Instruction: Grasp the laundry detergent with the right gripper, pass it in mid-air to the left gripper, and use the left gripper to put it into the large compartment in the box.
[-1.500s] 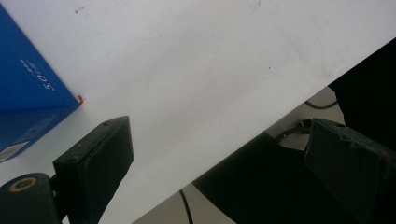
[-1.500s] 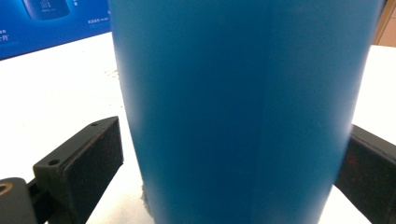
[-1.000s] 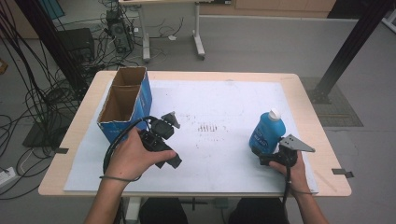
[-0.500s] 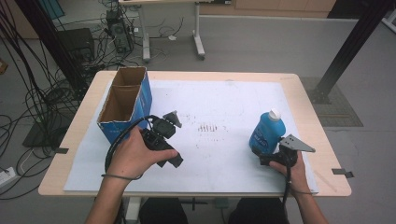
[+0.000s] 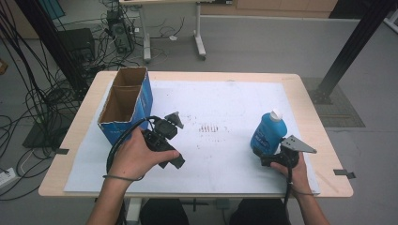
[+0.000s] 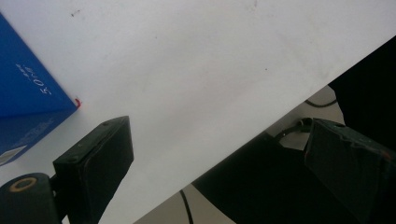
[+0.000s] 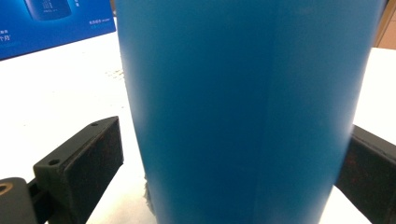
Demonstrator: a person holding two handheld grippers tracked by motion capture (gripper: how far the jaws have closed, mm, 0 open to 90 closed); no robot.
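Straddling the blue bottle, the right hand-held gripper has its jaws spread apart, one on each side of the bottle's body; the right gripper view shows a gap at the left jaw, while contact at the right jaw cannot be told. From above, the bottle stands upright with its white cap on the white sheet near the tabletop's right edge, just ahead of that gripper. The left hand-held gripper has its jaws wide apart, holding nothing, over the sheet's near edge. A blue cardboard box, open-topped, stands just beside it, well apart from the bottle.
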